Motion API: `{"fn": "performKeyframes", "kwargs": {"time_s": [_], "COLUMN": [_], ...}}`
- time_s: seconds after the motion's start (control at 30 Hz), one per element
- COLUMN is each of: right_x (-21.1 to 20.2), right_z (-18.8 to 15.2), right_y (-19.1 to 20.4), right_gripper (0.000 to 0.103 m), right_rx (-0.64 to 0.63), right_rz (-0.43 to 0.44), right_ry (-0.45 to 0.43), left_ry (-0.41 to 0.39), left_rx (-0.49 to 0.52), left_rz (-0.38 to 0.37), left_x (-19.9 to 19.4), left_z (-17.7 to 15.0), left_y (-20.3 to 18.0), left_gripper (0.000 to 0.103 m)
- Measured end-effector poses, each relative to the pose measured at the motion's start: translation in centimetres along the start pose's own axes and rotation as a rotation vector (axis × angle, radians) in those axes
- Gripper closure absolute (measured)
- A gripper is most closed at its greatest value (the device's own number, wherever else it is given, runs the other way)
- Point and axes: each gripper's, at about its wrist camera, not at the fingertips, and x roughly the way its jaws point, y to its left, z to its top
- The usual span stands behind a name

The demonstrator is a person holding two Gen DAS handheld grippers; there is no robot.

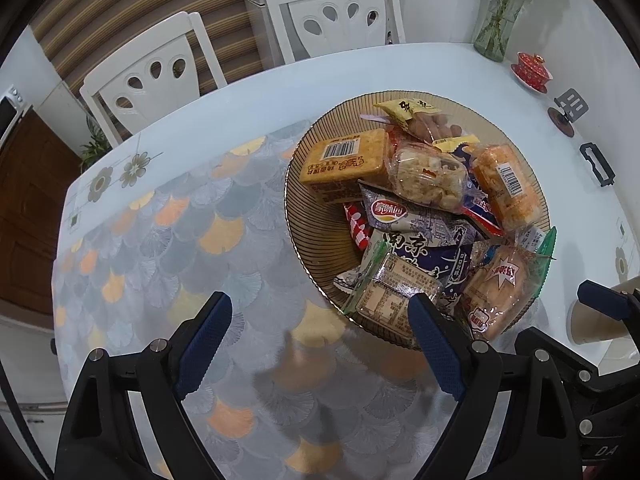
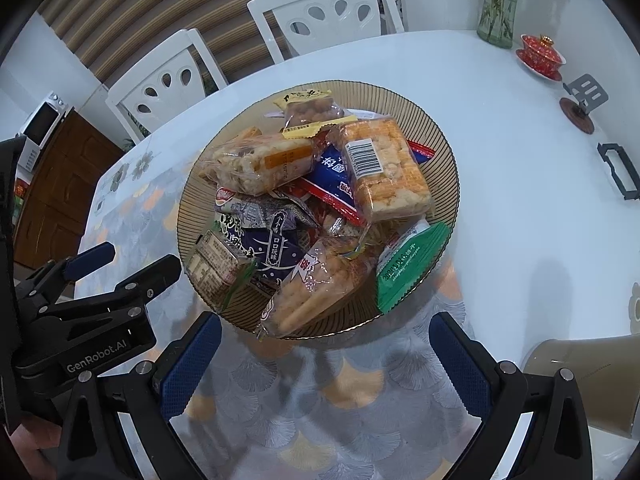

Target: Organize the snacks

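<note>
Plate near table's near edge, snack packets heaped in it. Vase, lidded cup on saucer at far right corner. Two chairs behind far edge. Paper cup lying at right edge.

Left gripper was angled steeply downward, jaws spread wide, nothing between them. Right gripper matched: same downward angle, jaws wide apart, empty.
</note>
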Motion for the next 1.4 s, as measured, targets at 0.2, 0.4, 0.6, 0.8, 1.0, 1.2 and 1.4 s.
{"fn": "performKeyframes", "kwargs": {"time_s": [0.2,0.4,0.6,0.8,1.0,1.2,1.4], "right_x": [0.0,-0.3,-0.2,-0.1,0.0,0.0,0.2], "right_z": [0.1,0.6,1.0,1.0,1.1,1.2,1.1], "right_y": [0.0,0.2,0.5,0.7,0.6,0.5,0.5], "right_gripper": [0.000,0.000,0.000,0.000,0.000,0.000,0.000], "right_rx": [-0.003,-0.014,-0.024,-0.024,-0.023,-0.023,-0.022], "right_rz": [-0.003,-0.008,-0.017,-0.023,-0.024,-0.023,-0.018], "right_ry": [0.000,-0.004,0.002,0.009,0.011,0.011,0.016], "left_ry": [-0.004,-0.005,-0.007,0.000,0.004,0.003,0.009], "left_rx": [-0.005,-0.004,-0.004,-0.002,0.003,0.005,0.011], "left_rz": [0.001,0.000,-0.005,-0.012,-0.022,-0.021,-0.037], "left_x": [-0.1,-0.2,-0.1,0.0,0.1,0.1,0.0], "left_z": [0.1,0.2,0.3,0.3,0.3,0.2,0.1], "left_y": [0.2,0.3,0.5,0.5,0.4,0.3,0.2], "left_gripper": [0.014,0.014,0.014,0.014,0.014,0.014,0.014]}}
